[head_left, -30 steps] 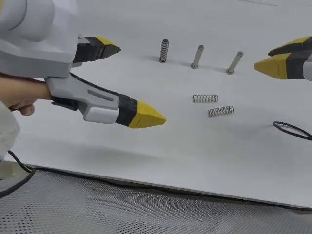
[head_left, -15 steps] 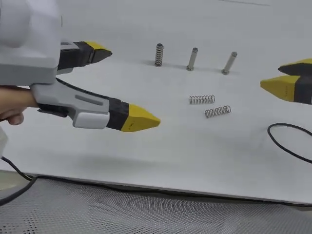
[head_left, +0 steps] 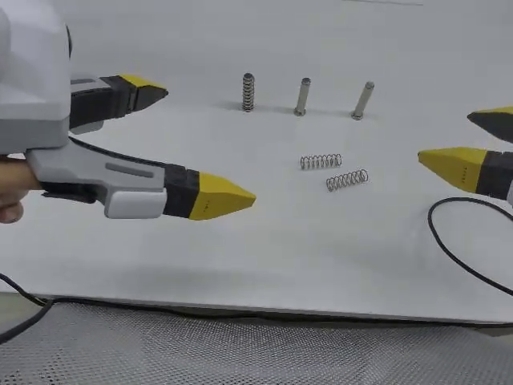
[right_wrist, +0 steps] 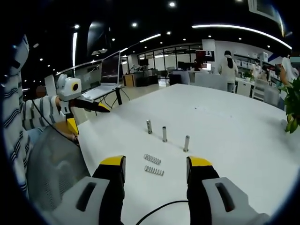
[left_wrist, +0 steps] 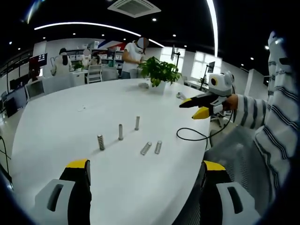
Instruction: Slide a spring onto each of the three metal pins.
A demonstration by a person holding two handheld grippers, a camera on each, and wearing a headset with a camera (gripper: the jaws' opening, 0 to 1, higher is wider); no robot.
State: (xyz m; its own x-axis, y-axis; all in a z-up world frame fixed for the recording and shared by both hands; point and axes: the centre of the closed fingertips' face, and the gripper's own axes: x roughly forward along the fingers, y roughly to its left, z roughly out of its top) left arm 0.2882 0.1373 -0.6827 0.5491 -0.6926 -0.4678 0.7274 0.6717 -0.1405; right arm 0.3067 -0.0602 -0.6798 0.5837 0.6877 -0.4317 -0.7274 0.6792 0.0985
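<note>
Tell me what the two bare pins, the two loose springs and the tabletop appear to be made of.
Middle pin and right pin: likely metal, perhaps steel; smooth grey cylinders with a dull sheen. Far loose spring and near loose spring: thin coiled wire, apparently metal, pale grey. Tabletop: smooth matte white, maybe laminate or painted board; the look leaves that open.

On the white table three metal pins are stood in a row — the left pin sleeved by a fitted spring, the middle pin and right pin bare. Nearer, one loose spring and a second loose spring are laid close together — a black cable is looped at the right.
</note>
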